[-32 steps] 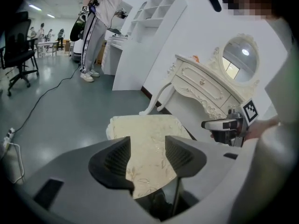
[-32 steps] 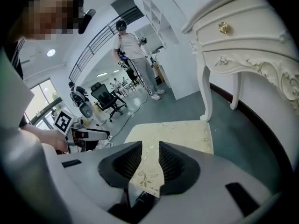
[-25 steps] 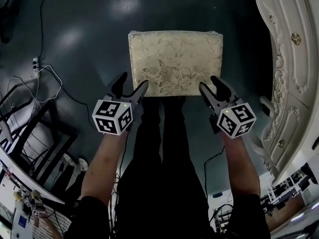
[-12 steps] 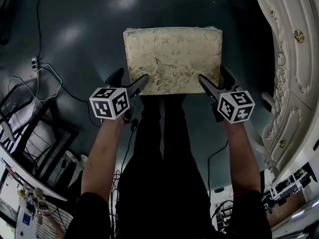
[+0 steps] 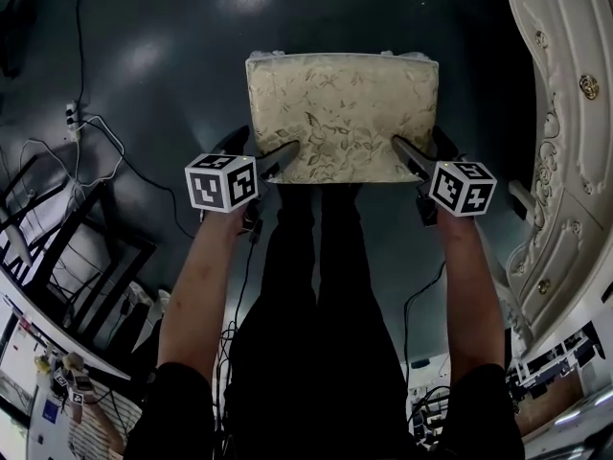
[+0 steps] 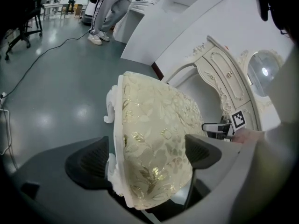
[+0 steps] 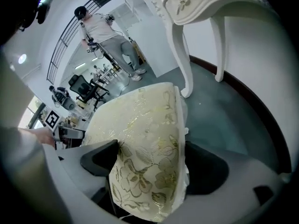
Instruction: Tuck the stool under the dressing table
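The stool (image 5: 342, 113), a cream floral cushion on a white carved frame, stands on the dark floor in front of me. My left gripper (image 5: 263, 151) straddles its near left corner (image 6: 154, 143). One jaw is outside the frame edge and the other is over the cushion top. My right gripper (image 5: 420, 147) straddles the near right corner (image 7: 145, 139) the same way. Both pairs of jaws have just been opening and stand wide, with the cushion between them and no clear squeeze. The white dressing table (image 5: 565, 94) runs along the right.
Cables (image 5: 96, 142) trail over the floor at left, beside a black frame (image 5: 67, 257). My legs (image 5: 306, 305) stand just behind the stool. A person (image 6: 110, 8) stands far off. The table's curved leg (image 7: 180, 55) stands on the floor beyond the stool.
Both grippers have dropped and come forward onto the stool's near corners. Their jaws have spread wider, and the corners now lie between them.
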Tool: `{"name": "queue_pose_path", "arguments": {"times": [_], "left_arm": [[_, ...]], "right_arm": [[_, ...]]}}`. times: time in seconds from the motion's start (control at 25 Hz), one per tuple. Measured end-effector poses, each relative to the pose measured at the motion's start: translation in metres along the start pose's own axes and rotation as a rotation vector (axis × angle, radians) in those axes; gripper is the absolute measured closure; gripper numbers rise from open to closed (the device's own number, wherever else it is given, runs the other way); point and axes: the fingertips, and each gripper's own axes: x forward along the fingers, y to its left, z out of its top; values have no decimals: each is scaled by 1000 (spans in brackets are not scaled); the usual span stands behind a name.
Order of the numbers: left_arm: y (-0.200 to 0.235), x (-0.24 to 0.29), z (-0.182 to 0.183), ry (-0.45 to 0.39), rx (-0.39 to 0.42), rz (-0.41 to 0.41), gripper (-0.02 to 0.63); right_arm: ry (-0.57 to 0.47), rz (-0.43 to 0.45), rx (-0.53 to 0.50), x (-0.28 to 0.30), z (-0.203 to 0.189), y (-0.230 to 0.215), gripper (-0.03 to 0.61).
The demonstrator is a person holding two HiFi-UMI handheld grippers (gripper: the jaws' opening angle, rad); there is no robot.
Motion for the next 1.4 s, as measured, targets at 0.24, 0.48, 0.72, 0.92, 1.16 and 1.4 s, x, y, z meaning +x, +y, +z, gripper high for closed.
{"name": "queue_pose_path", "arguments": {"times": [0.24,0.48,0.72,0.92,1.16,1.4], "left_arm": [[-3,23,7,27,-24,-32,83],[-2,26,8,41,-6,-86,78],[6,18,12,43,26,-51,69],[4,15,20,50,82,-29,56],[-4,4,28,50,120,-46,48],[-14,-4,33,84,182,-72,44]], "right_arm": [[43,129,93,15,-3,-3,130],[42,183,132,18,-3,0,130],[19,163,152,18,-7,16,129],[-35,164,220,14,-21,20,129],[-107,151,310,-1,-32,31,129],[-175,126,364,-18,-41,42,130]]}}
